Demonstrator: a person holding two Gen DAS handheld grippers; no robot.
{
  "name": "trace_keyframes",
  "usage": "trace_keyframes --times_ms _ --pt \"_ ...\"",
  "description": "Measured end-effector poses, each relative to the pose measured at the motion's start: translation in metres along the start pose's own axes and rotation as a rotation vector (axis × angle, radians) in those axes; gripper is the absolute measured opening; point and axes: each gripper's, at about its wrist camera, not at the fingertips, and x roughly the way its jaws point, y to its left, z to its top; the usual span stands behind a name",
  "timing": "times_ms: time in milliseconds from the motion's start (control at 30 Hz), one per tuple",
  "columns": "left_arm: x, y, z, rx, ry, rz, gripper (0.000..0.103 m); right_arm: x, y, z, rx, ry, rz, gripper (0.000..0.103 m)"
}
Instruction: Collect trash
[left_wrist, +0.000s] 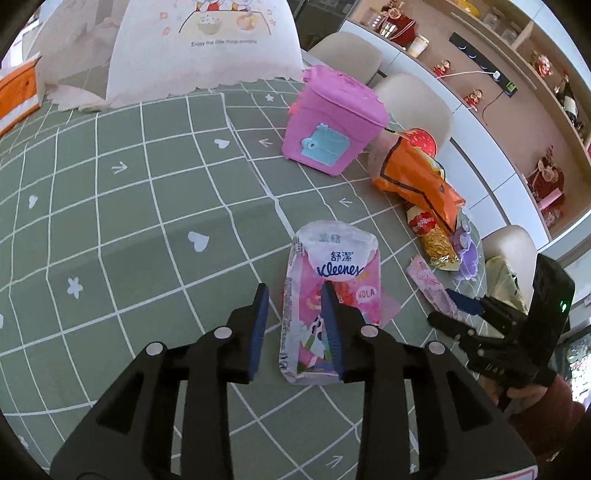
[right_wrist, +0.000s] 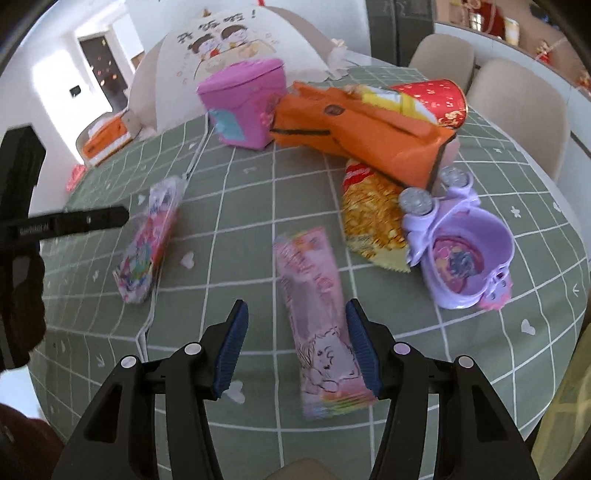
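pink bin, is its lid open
No, the pink bin stands upright on the green tablecloth with its lid flat and closed on top in the left wrist view.

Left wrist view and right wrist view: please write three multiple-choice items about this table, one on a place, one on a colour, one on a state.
1. Where does the Kleenex pack lie?
A. On the floor
B. On the tablecloth, between the left gripper's jaws
C. On a chair

2. What colour is the lidded bin?
A. Blue
B. Black
C. Pink

3. How do the right gripper's jaws stand?
A. Open, with the pink wrapper between them
B. Shut on nothing
C. Shut on a toy

Answers:
1 B: it lies flat on the cloth, a blue pad on either side.
2 C: its walls and lid are pink.
3 A: the pads stand wide apart.
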Motion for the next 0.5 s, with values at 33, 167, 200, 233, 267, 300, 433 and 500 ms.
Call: trace_keyframes --times_ms 33,167,200,233,267,300,433,500 --pt "0.001 0.0 -0.001 -0.002 0.004 -0.002 0.028 0.0 0.001 -0.002 -0.005 -0.005 -0.005 0.052" --pt "0.004 -0.001 -0.003 -0.003 0.015 -0.003 0.03 0.002 -0.001 0.0 0.002 -0.016 -0.072 0.027" --pt "0.004 -0.002 -0.004 -0.003 0.016 -0.003 0.03 0.002 -0.003 0.002 0.013 -0.012 -0.074 0.021" --pt "0.004 -0.003 -0.005 -0.001 0.018 -0.003 0.032 0.002 -0.006 0.004 0.031 -0.008 -0.072 0.019" --pt "0.005 -0.003 -0.006 -0.001 0.019 -0.003 0.034 0.0 -0.009 0.006 0.049 -0.009 -0.084 0.017" --pt "0.005 -0.004 -0.007 -0.003 0.021 -0.004 0.035 -0.003 -0.01 0.007 0.059 -0.014 -0.094 0.016" --pt "0.011 -0.009 -0.01 -0.013 0.033 0.007 0.035 -0.027 -0.01 0.01 0.1 -0.068 -0.064 0.015" --pt "0.016 -0.012 -0.01 -0.029 0.045 0.02 0.035 -0.036 -0.009 0.008 0.115 -0.08 -0.048 0.015"
